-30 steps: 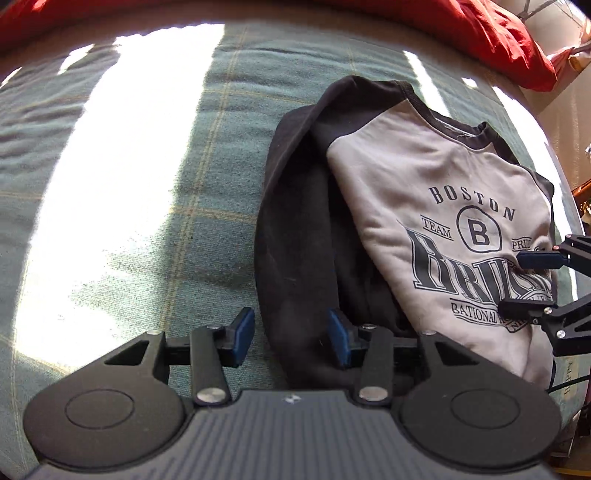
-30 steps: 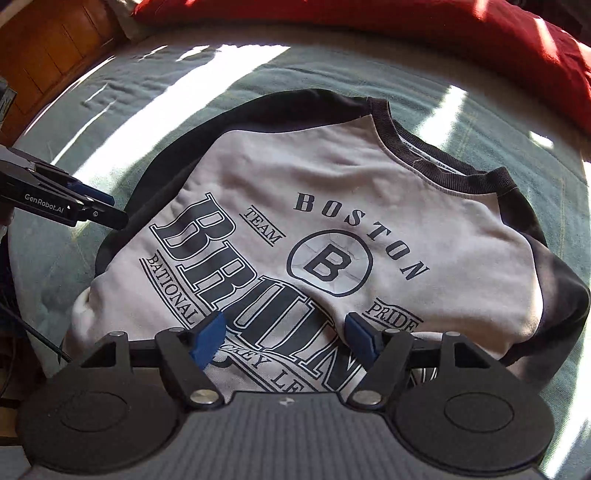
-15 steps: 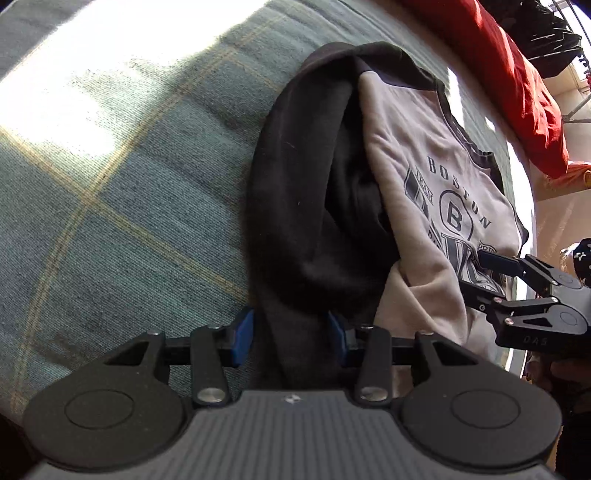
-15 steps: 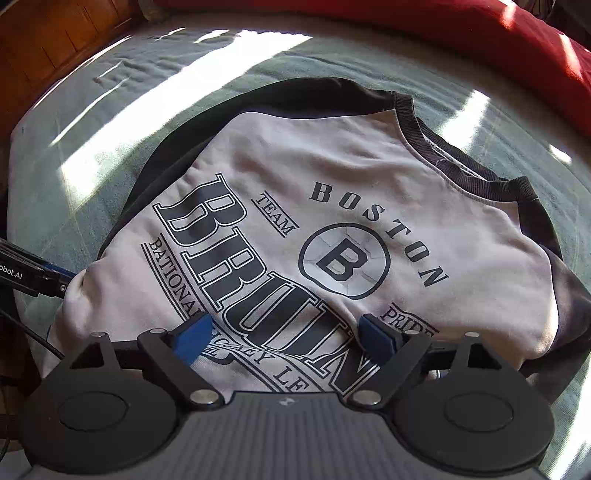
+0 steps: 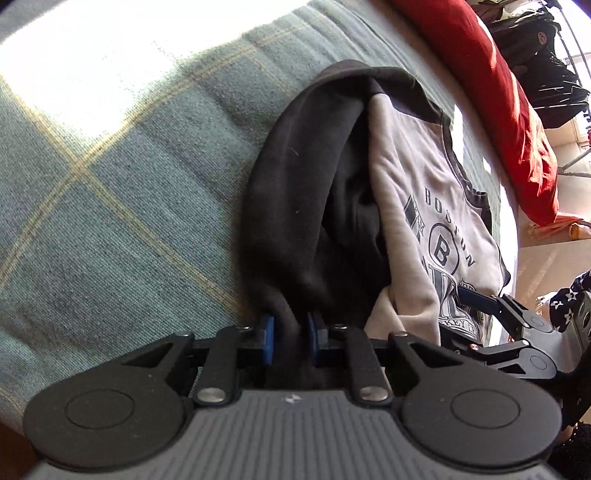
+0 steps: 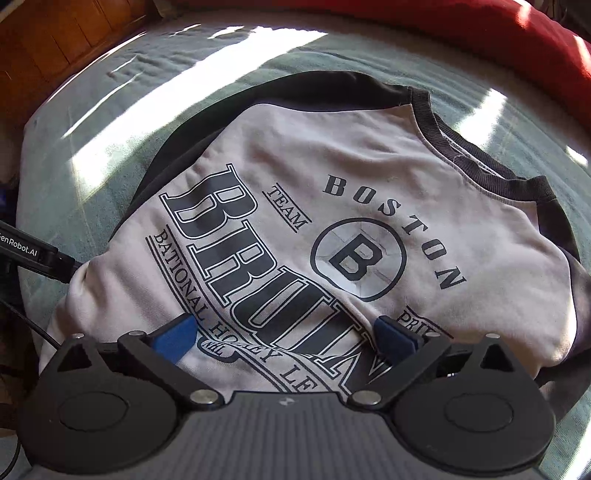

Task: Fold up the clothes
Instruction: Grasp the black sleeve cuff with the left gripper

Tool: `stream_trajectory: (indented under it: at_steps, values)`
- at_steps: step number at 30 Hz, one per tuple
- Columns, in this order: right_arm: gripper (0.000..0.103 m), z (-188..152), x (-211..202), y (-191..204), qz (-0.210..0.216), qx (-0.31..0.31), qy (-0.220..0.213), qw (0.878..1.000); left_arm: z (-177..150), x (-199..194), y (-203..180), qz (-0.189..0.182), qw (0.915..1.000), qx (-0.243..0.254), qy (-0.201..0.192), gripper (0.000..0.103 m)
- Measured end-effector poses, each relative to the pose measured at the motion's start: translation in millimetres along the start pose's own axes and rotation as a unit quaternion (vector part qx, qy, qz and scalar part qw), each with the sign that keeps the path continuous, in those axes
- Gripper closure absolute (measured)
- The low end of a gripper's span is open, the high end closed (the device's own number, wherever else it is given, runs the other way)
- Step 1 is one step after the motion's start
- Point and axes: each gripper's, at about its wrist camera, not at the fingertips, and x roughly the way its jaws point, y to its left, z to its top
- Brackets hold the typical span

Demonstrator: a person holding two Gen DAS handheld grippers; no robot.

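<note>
- Between the blue pads low in the centre of the left wrist frame, our left claw (image 5: 290,341) is pinched narrow on a fold of black fabric, the dark sleeve or side edge of the sweatshirt (image 5: 410,206).
- Low in the right wrist frame, our right claw (image 6: 284,334) stands wide, its pads hovering over the lower print with no cloth between them; whether they touch the cloth we cannot tell.
- From the claws outward, the sweatshirt lies chest-up on the green checked bed cover (image 5: 122,229), filling the centre of the right wrist frame, with its black sleeve bunched along the frame's left side of the grey body.
- We judge the step in hand to be carrying the gripped dark edge over the grey front.
- To do it well, we should keep the pinch firm and lift just enough for the fabric to clear.
- We should draw it across in one even sweep, with the right claw steadying the body so the fold line stays straight.
- Readable print: "BOSTON", "TEAM", a circled "B", large letters "BRUIN", "NHL", and partial lines "BATIONAL HO..EY LE" and "PRI".
- At the left edge of the right wrist frame the other tool shows "enRobot.AI".
- Beyond, a red blanket (image 6: 498,33) runs along the top of the frame.
</note>
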Motion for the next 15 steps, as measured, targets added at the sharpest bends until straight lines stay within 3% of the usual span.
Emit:
stream_trajectory:
  at_steps: [5, 15]
  values:
    - [0.0, 2.2, -5.8, 1.6, -0.009, 0.0, -0.003, 1.0, 28.6, -25.3, -4.8, 0.038, 0.9972, 0.049, -0.041, 0.101]
    - [0.0, 33.7, -42.4, 27.1, -0.11, 0.011, -0.05, 0.993, 119.9, -55.7, 9.6, 0.104, 0.9783, 0.16, -0.081, 0.101]
